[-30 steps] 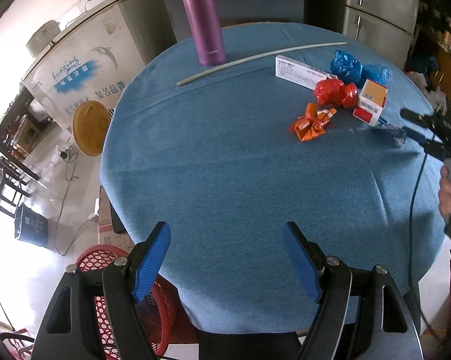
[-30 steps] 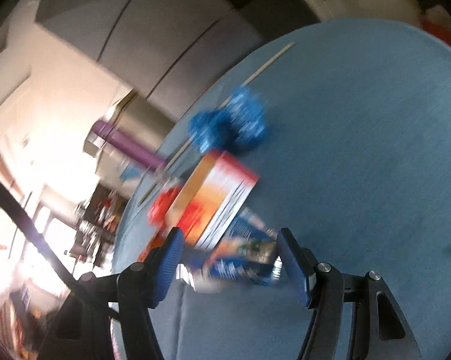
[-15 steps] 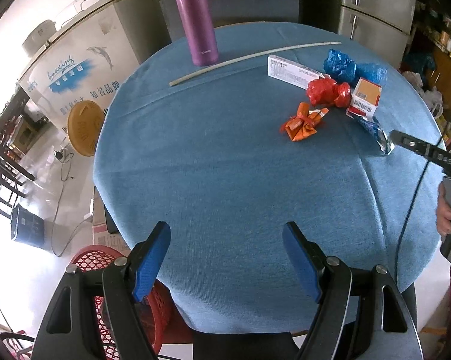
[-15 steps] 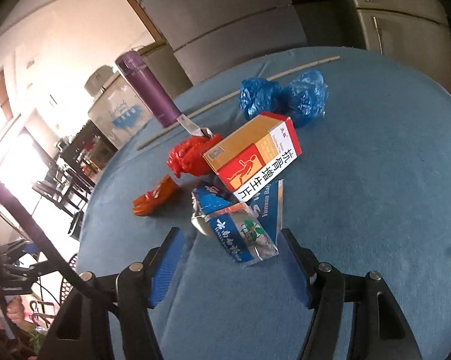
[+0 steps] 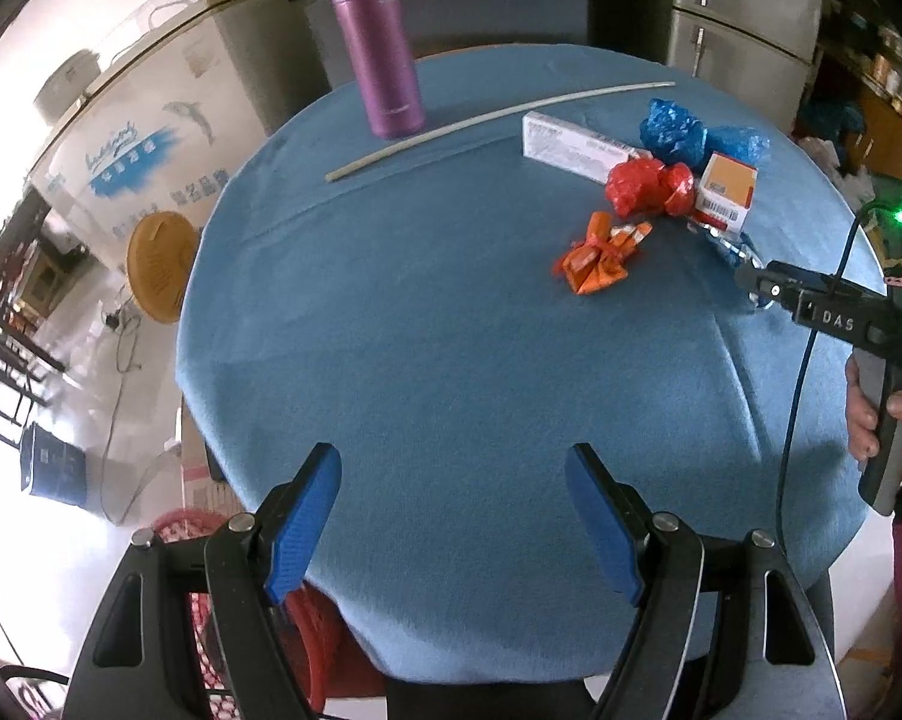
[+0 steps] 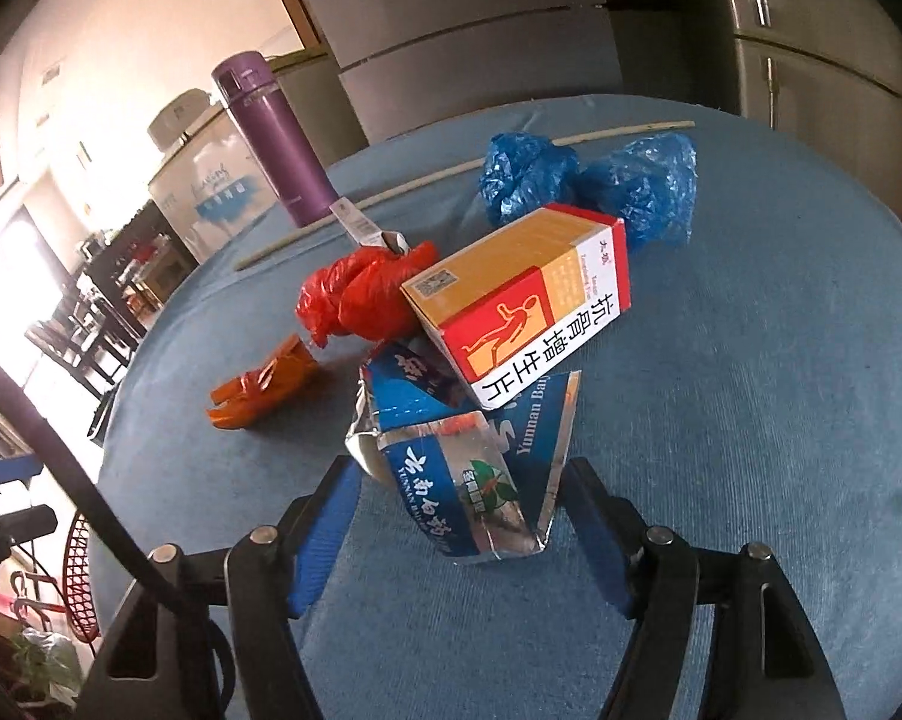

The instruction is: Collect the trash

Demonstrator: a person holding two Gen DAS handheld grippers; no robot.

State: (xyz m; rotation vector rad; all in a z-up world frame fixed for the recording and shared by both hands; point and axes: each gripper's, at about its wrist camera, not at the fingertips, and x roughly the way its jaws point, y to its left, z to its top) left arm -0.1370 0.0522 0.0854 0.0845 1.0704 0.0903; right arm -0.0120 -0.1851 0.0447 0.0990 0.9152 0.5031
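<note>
Between the right gripper's [image 6: 457,516] just-widened, parted jaws lies a crinkled, torn foil packet [image 6: 469,480].

My right gripper [image 5: 751,276] covers most of the torn foil packet [image 6: 469,480] in the left wrist view. The orange medicine box [image 6: 523,312] overlaps that packet's far end. The white carton [image 6: 361,228] is mostly hidden behind the red bag [image 6: 361,300]. My left gripper [image 5: 451,516] hides part of the red basket [image 5: 307,618], which the round table's near edge also cuts.

On the table [image 5: 451,360] lie two boxes [image 6: 523,300] [image 5: 571,141], three crumpled plastic bags [image 6: 367,294] [image 6: 589,180] [image 6: 265,387], and one torn foil pack [image 6: 469,480]. One purple flask [image 5: 379,42] stands there. One long thin stick [image 5: 499,114] lies beside it.
</note>
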